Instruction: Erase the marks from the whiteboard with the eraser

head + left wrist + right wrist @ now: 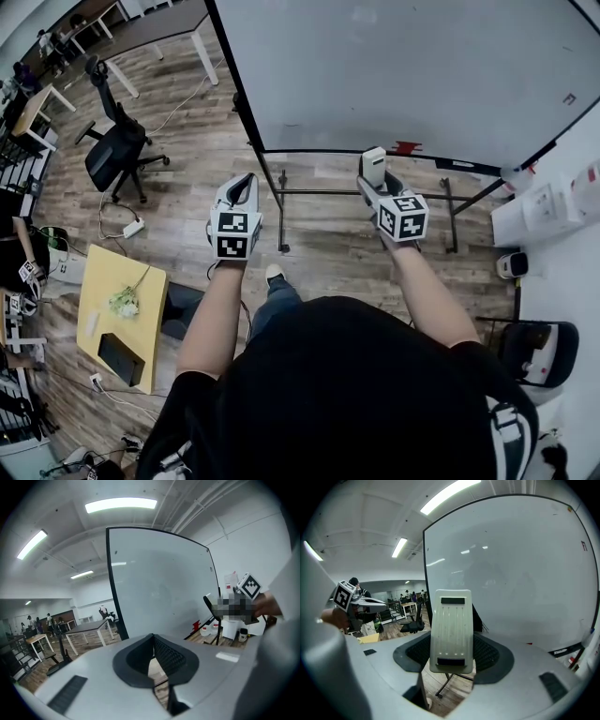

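Right claw (pixel 376 185) grips eraser (pixel 451 629) upright, long axis along jaws, whiteboard (pixel 511 573) dead ahead with a gap between; left claw (pixel 153 654) closed, empty, further off.

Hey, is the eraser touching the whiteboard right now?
Apart. In the right gripper view the eraser, held in the right claw, stands short of the whiteboard, with floor showing between them.
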Demonstrator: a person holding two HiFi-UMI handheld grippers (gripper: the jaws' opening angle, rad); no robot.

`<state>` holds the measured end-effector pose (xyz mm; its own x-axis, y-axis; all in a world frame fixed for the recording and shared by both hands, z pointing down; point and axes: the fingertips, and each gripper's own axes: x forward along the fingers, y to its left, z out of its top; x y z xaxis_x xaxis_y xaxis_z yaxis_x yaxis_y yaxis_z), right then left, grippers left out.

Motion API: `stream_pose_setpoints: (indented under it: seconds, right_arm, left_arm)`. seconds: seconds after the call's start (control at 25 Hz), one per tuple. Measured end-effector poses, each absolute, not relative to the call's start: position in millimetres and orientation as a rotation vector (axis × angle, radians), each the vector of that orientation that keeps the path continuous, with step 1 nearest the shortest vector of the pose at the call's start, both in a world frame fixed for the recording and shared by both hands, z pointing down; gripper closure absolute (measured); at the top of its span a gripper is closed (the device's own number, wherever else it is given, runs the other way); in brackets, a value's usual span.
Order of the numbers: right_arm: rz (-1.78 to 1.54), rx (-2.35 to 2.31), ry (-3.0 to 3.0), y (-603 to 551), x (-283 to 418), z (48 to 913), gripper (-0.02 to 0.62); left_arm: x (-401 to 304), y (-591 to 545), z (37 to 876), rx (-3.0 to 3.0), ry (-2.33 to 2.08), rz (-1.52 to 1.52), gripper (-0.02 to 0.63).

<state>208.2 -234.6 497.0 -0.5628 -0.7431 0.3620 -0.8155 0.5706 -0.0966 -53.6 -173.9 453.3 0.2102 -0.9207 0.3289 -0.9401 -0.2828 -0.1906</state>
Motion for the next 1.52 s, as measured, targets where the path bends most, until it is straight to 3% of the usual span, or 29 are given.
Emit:
stream_pose_setpoints:
  seconds: [1.52]
  right_arm:
    - [0.41, 1.485, -2.365, -325, 170, 536, 0.344]
  left_arm:
    - [-107, -288, 487, 2.483, -1.716, 0.571, 0.594]
